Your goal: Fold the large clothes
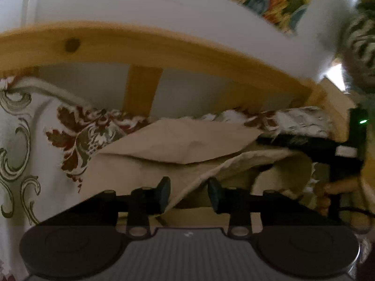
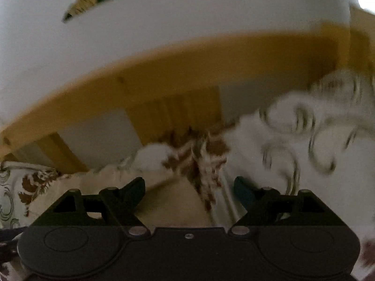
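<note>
A beige garment (image 1: 178, 145) lies rumpled on a white bedcover with red leaf and green scroll prints (image 1: 77, 131). My left gripper (image 1: 188, 194) is open, its fingers either side of a raised beige fabric edge (image 1: 199, 180) without pinching it. My right gripper (image 2: 188, 187) is open wide over the beige cloth (image 2: 168, 201) and a fold of the printed cover (image 2: 206, 161). The right gripper's body and the hand holding it show at the right of the left wrist view (image 1: 337, 154). The right wrist view is blurred.
A pine headboard rail (image 1: 145, 46) with upright slats (image 1: 143, 91) runs across behind the bed, against a white wall (image 1: 140, 2). A colourful flower picture (image 1: 276, 0) hangs on the wall. The headboard also shows in the right wrist view (image 2: 211, 63).
</note>
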The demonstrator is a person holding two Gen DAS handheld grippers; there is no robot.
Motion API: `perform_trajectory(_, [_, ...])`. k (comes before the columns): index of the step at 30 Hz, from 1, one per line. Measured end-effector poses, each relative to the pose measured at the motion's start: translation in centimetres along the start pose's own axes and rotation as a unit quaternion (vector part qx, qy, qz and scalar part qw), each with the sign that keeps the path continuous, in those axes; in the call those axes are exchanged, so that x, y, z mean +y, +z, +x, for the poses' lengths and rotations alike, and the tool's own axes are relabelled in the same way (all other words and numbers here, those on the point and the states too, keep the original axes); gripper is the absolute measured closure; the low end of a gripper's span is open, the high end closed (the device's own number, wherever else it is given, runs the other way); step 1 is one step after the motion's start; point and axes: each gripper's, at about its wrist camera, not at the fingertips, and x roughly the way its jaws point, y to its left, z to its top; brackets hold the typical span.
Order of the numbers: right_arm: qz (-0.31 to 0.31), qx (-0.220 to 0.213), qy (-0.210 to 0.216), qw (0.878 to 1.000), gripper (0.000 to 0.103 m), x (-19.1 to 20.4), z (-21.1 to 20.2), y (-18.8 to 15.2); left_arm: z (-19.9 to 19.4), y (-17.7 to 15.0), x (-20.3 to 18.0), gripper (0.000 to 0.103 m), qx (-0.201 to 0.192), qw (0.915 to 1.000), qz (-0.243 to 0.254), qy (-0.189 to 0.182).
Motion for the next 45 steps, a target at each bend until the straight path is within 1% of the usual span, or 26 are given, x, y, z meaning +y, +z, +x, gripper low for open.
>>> perform_trajectory(1, [0.001, 0.004, 0.006, 1.0, 0.056, 0.0, -0.1, -0.4, -0.7, -0.2, -0.2, 0.064, -0.015, 0.9999, 0.002, -0.004])
perform_trajectory(2, [-0.006, 0.012, 0.01, 1.0, 0.099, 0.1, -0.1, -0.7, -1.8, -0.6, -0.3, 0.064, -0.038, 0.9992, -0.001, -0.01])
perform_trajectory(4, [-0.022, 0.001, 0.021, 1.0, 0.099, 0.4, -1.0, -1.0, -3.7, -1.4, -0.8, 0.063, -0.081, 0.9962, 0.0, -0.033])
perform_trajectory(6, [-0.052, -0.032, 0.033, 0.998, 0.1, 1.1, -2.7, -1.1, -5.4, -2.6, -1.7, 0.063, -0.098, 0.9931, 0.017, -0.062])
perform_trajectory(8, [-0.086, -0.072, 0.054, 0.992, 0.102, 1.9, -5.1, -1.3, -6.3, -4.1, -2.8, 0.062, -0.076, 0.9932, 0.033, -0.083])
perform_trajectory(11, [-0.174, -0.151, 0.066, 0.971, 0.102, 3.3, -9.8, -3.3, -7.5, -7.3, -2.9, 0.062, -0.04, 0.9955, -0.006, -0.086])
perform_trajectory(13, [-0.256, -0.212, 0.043, 0.942, 0.102, 4.2, -13.3, -6.4, -9.0, -9.4, -2.1, 0.061, -0.036, 0.9936, -0.048, -0.095])
perform_trajectory(15, [-0.372, -0.271, 0.001, 0.888, 0.102, 5.1, -16.6, -11.1, -10.4, -11.4, -0.9, 0.055, -0.037, 0.9913, -0.078, -0.1])
perform_trajectory(17, [-0.453, -0.319, -0.024, 0.832, 0.102, 4.9, -19.1, -16.0, -11.6, -13.0, -0.1, 0.055, -0.039, 0.9913, -0.085, -0.093])
perform_trajectory(20, [-0.523, -0.367, -0.06, 0.767, 0.101, 3.8, -21.8, -22.0, -13.4, -15.0, 0.1, 0.052, -0.032, 0.993, -0.075, -0.086])
perform_trajectory(22, [-0.551, -0.382, -0.081, 0.738, 0.101, 3.0, -22.8, -25.1, -14.3, -16.5, 0.0, 0.048, -0.024, 0.994, -0.067, -0.083])
perform_trajectory(25, [-0.594, -0.375, -0.108, 0.703, 0.101, 1.7, -22.7, -28.5, -15.5, -19.1, -0.4, 0.039, -0.014, 0.9951, -0.054, -0.082])
perform_trajectory(26, [-0.608, -0.366, -0.117, 0.695, 0.099, 1.2, -22.4, -29.4, -15.8, -19.9, -0.5, 0.036, -0.01, 0.9957, -0.052, -0.076])
perform_trajectory(27, [-0.62, -0.344, -0.126, 0.694, 0.097, 0.8, -22.1, -30.2, -16.1, -20.8, -0.6, 0.029, -0.005, 0.9963, -0.053, -0.067])
perform_trajectory(28, [-0.628, -0.315, -0.131, 0.7, 0.095, 0.5, -21.8, -30.7, -16.6, -21.7, -0.7, 0.023, -0.001, 0.9967, -0.057, -0.058])
perform_trajectory(30, [-0.605, -0.296, -0.153, 0.723, 0.061, -0.1, -22.3, -31.4, -18.0, -23.4, -0.8, 0.017, -0.001, 0.9966, -0.067, -0.048])
perform_trajectory(31, [-0.587, -0.29, -0.168, 0.737, 0.034, -0.3, -22.8, -31.5, -18.8, -23.9, -0.9, 0.015, -0.005, 0.9964, -0.07, -0.047])
perform_trajectory(32, [-0.563, -0.288, -0.179, 0.754, 0.025, -0.6, -23.7, -31.6, -19.6, -24.5, -1.0, 0.015, -0.01, 0.9964, -0.071, -0.044])
perform_trajectory(35, [-0.478, -0.267, -0.189, 0.815, 0.025, -1.5, -27.3, -31.4, -21.6, -25.5, -1.4, 0.011, -0.023, 0.9968, -0.077, -0.006])
perform_trajectory(37, [-0.406, -0.254, -0.178, 0.86, 0.024, -2.0, -29.7, -31.1, -22.3, -25.6, -1.7, 0.006, -0.013, 0.9949, -0.088, 0.047])
perform_trajectory(39, [-0.3, -0.234, -0.141, 0.914, 0.019, -2.7, -31.7, -30.2, -22.5, -25.4, -1.7, 0.006, -0.001, 0.9922, -0.096, 0.08])
perform_trajectory(40, [-0.239, -0.219, -0.113, 0.939, 0.018, -3.2, -32.3, -29.5, -22.5, -25.2, -1.7, 0.006, -0.008, 0.991, -0.104, 0.084])
perform_trajectory(41, [-0.183, -0.203, -0.081, 0.959, 0.018, -3.6, -32.5, -29.1, -22.6, -24.9, -1.5, 0.006, -0.019, 0.9904, -0.112, 0.079])
perform_trajectory(43, [-0.062, -0.162, -0.018, 0.985, 0.017, -4.7, -32.0, -28.2, -22.1, -24.3, -1.2, 0.006, -0.044, 0.9888, -0.122, 0.074])
perform_trajectory(44, [-0.017, -0.148, -0.003, 0.989, 0.017, -5.1, -31.5, -28.0, -21.7, -24.2, -1.0, 0.006, -0.054, 0.9875, -0.128, 0.075])
perform_trajectory(45, [0.028, -0.139, 0.003, 0.99, 0.017, -5.4, -30.9, -27.7, -21.0, -24.0, -0.9, 0.012, -0.058, 0.9867, -0.131, 0.077])
